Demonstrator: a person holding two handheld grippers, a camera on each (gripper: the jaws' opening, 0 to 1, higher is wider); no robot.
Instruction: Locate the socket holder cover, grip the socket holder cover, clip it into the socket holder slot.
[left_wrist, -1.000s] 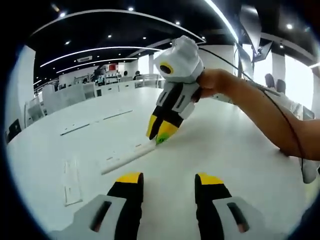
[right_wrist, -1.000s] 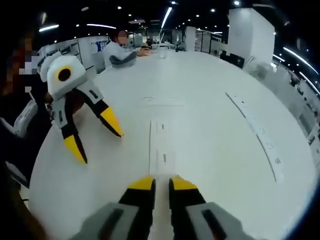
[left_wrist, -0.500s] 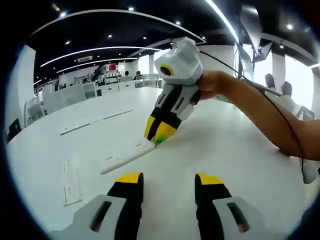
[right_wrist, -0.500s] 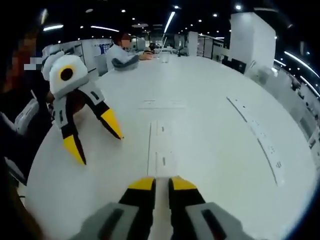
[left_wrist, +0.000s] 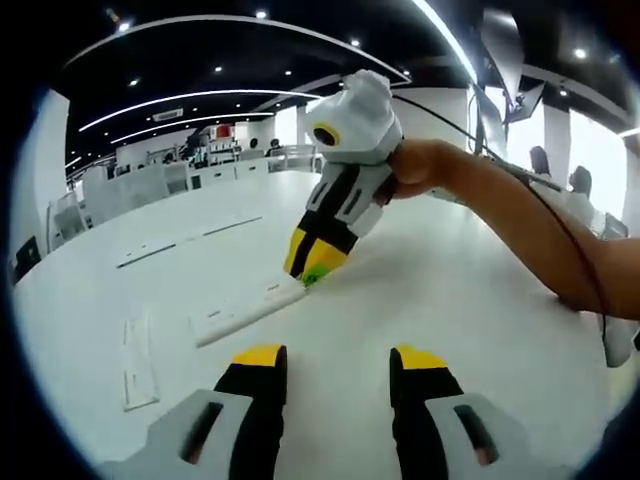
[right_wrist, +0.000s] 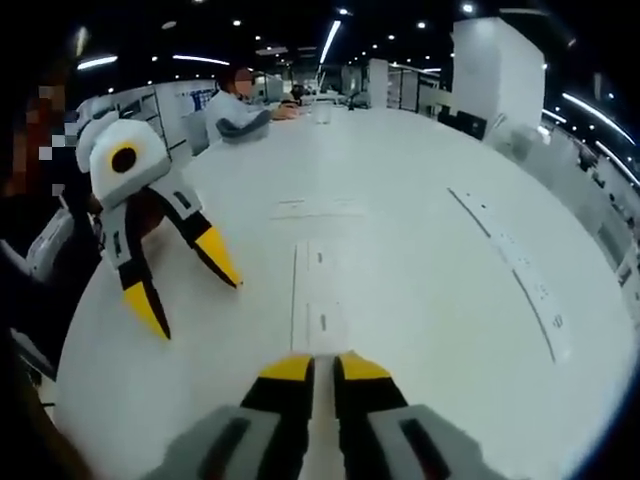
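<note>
Your right gripper (right_wrist: 320, 362) has its jaws almost closed on the near end of the cover (right_wrist: 318, 300), a long white strip that lies flat on the desk (right_wrist: 420, 200) and runs away from you. In the left gripper view you see the same: the right gripper (left_wrist: 312, 268) comes down at a slant from your hand (left_wrist: 425, 165), and its yellow tips pinch the far end of the cover (left_wrist: 248, 310), which touches the desk along its whole length. If there is a small gap between the tips, I cannot tell it.

Your left gripper (left_wrist: 328, 358) has its jaws wide open and holds nothing; it hangs just above the desk (left_wrist: 450, 290), near the cover but apart from it. In the right gripper view the left gripper (right_wrist: 182, 282) stands to the left of the cover, its two yellow tips spread and pointing down to the desk.

A second long strip (right_wrist: 510, 265) with small slots lies far right on the desk, well apart from the cover. A short white piece (left_wrist: 138, 362) lies to the left in the left gripper view, and two thin strips (left_wrist: 190, 240) lie farther away. A person (right_wrist: 245, 105) sits at the far end of the desk.
</note>
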